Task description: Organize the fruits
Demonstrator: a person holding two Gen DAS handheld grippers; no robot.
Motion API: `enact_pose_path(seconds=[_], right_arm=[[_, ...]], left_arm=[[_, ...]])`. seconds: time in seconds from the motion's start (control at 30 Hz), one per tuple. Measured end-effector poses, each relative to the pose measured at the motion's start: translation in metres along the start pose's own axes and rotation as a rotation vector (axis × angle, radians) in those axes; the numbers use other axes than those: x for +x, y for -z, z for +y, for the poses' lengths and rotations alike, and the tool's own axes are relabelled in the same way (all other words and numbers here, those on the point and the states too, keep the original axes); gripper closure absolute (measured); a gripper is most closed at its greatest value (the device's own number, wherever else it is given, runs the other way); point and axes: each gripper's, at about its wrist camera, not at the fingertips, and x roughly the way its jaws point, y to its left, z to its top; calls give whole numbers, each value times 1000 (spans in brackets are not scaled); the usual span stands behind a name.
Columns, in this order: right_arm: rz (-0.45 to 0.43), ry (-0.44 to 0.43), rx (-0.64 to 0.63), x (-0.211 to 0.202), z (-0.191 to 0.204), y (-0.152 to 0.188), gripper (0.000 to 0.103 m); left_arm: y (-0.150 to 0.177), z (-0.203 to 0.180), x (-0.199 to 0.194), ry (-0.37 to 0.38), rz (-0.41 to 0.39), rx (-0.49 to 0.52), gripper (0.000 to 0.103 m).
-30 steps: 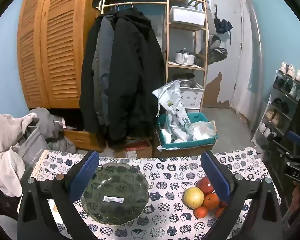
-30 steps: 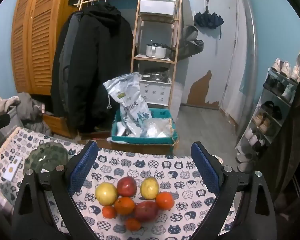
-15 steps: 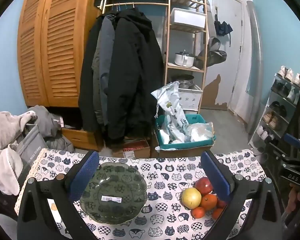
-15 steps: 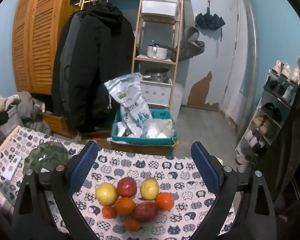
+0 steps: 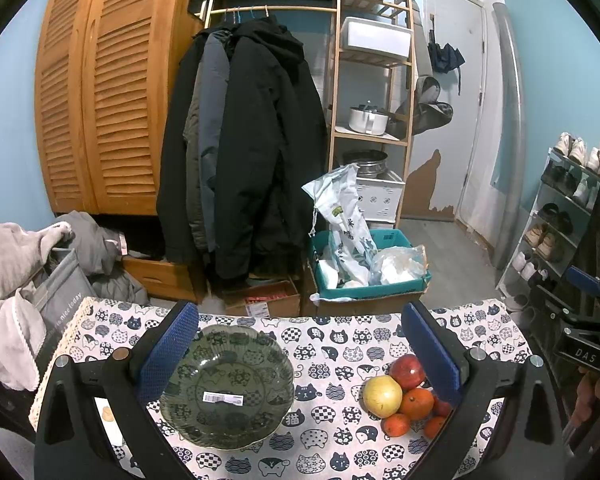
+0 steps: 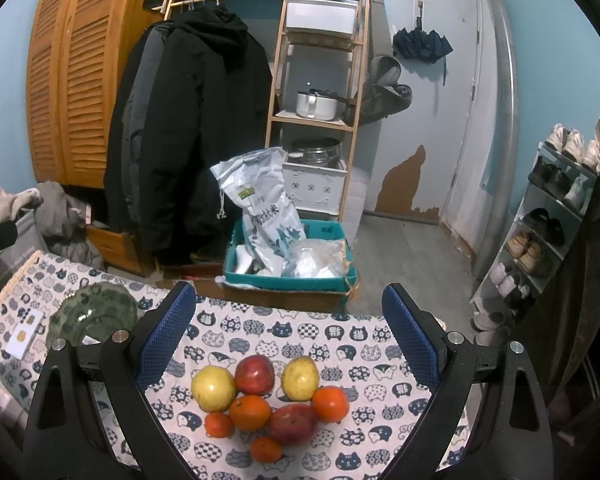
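A green glass plate (image 5: 226,388) with a barcode sticker lies on the cat-print tablecloth (image 5: 332,344). My left gripper (image 5: 300,344) is open and empty above the plate, the left pad over its rim. To the right lies a pile of fruit: a yellow apple (image 5: 382,396), a red apple (image 5: 407,371) and oranges (image 5: 416,403). In the right wrist view my right gripper (image 6: 290,332) is open and empty above the fruit pile (image 6: 268,396), which holds two yellow apples, two red apples and several oranges. The plate (image 6: 92,312) shows at far left there.
A small card (image 6: 24,334) lies left of the plate. Beyond the table's far edge stand a teal crate with bags (image 6: 288,256), hanging coats (image 5: 244,152), a wooden shelf (image 5: 374,120) and a shoe rack (image 6: 552,216). Clothes are piled at left (image 5: 16,264).
Both grippers have risen and drawn back slightly, so more of the tablecloth shows. The plate and the fruit have not moved. Both grippers stay open.
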Motion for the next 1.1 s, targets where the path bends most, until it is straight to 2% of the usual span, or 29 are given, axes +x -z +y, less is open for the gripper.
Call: enact_pose_path(seconds=[1.1], right_arm=[[-5,3,-6,-1,2,-3,10]], left_arm=[[1,1,-1,1,-3,-4,1]])
